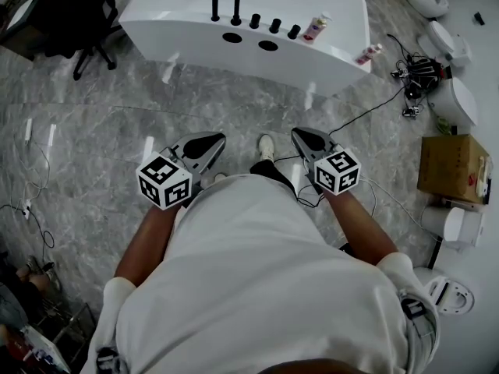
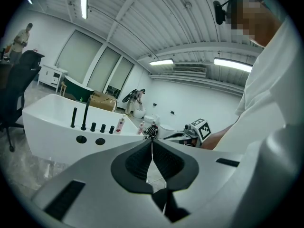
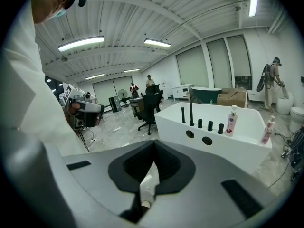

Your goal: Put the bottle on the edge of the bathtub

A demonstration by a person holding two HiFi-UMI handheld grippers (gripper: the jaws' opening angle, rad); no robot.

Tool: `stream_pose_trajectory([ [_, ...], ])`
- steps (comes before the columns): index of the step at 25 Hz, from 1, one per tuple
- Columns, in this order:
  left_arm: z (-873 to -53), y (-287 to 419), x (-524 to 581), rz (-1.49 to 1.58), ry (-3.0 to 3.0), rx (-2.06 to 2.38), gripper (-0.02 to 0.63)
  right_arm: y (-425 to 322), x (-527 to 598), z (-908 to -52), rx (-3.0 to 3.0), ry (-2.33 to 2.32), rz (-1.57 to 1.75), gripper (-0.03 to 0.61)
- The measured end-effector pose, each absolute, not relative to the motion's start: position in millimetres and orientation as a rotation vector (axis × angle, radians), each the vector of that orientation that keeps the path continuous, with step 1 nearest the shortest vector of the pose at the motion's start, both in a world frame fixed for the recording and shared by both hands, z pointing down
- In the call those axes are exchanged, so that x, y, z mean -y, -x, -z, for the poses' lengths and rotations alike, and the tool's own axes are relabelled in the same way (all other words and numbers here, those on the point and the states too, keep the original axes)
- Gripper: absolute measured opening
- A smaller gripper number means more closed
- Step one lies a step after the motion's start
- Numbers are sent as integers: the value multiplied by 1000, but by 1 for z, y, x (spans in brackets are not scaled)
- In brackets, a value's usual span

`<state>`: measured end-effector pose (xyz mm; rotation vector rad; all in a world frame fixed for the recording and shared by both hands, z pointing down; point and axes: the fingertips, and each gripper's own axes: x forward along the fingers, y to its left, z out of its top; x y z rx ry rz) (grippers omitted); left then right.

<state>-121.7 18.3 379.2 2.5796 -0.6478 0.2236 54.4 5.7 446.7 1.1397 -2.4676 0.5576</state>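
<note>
Head view is showing the grey left gripper (image 1: 212, 140) and grey right gripper (image 1: 302, 135) clenched empty before the white bathtub (image 1: 156, 10); a pink-labelled white bottle (image 1: 316, 28) and a smaller pink bottle (image 1: 368, 53) are standing on its near edge.

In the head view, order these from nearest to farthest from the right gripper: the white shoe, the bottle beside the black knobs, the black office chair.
1. White shoe, on the floor just left of the right gripper.
2. Bottle, ahead on the bathtub edge.
3. Office chair, far ahead on the left.
</note>
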Motion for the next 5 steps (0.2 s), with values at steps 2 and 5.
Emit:
stream_pose_trajectory([
  [2, -380, 120, -16, -218, -2577, 646, 20, -56, -4, -449, 2465, -1137, -562, 8],
  [5, -381, 117, -10, -205, -2571, 642, 20, -57, -1, -452, 2461, -1125, -562, 8],
])
